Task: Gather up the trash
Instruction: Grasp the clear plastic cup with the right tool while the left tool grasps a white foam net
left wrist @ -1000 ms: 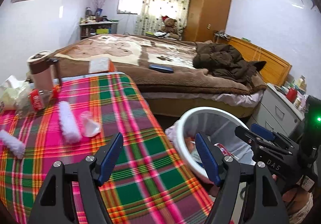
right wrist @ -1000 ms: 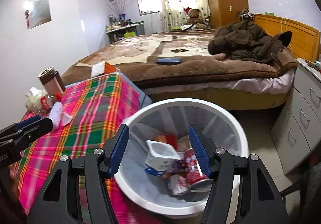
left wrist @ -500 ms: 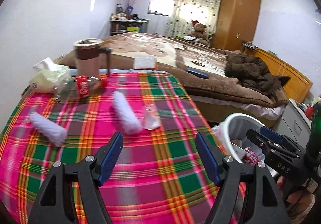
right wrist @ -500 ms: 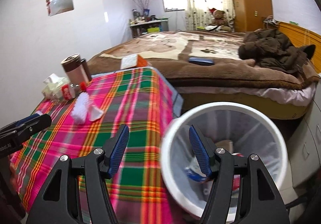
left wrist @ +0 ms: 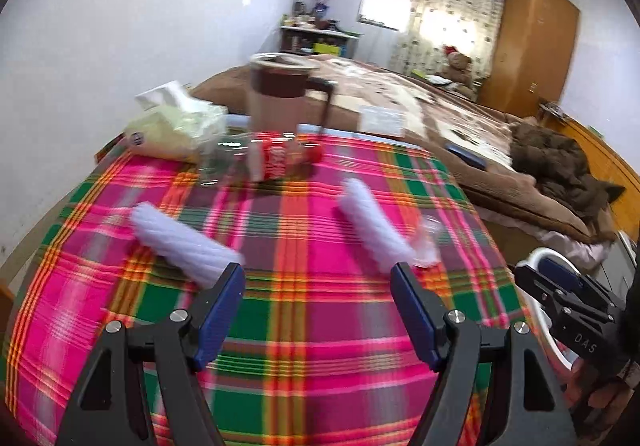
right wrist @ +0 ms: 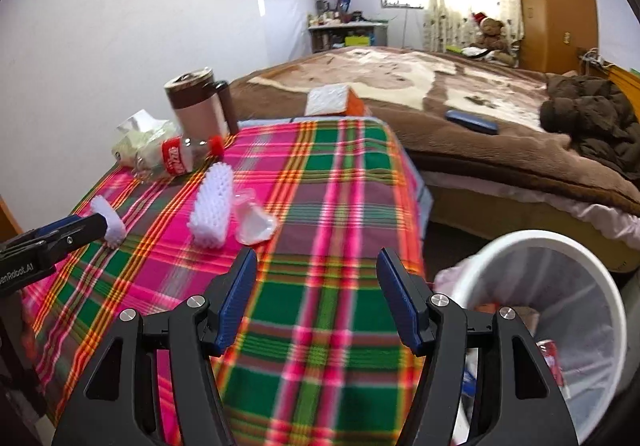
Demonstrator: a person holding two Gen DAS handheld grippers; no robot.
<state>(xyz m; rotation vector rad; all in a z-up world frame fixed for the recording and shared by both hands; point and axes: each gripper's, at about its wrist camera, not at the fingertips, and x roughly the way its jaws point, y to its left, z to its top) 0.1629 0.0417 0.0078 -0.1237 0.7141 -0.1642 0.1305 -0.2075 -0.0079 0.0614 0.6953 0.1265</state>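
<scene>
Left tool [left wrist: 318,288] spread wide, nothing held, foam sleeve [left wrist: 185,245] lain just beyond its left finger, right tool [right wrist: 316,272] likewise gaping, empty, over the worktop [right wrist: 328,206] near edge

Two white foam net sleeves, one [right wrist: 211,204] beside the cup and one [right wrist: 109,221] farther left; one crumpled clear plastic cup [right wrist: 255,222]; one plastic bottle [right wrist: 176,157]; one brown mug [right wrist: 195,100]; one tissue pack [right wrist: 138,136]; one white bin [right wrist: 560,310]; one teddy bear [right wrist: 490,32]; two grippers, left [left wrist: 318,300] and right [right wrist: 318,282].

"DAS" on right hand-held gripper [left wrist: 532,280], bottle [left wrist: 272,160] label unreadable
</scene>
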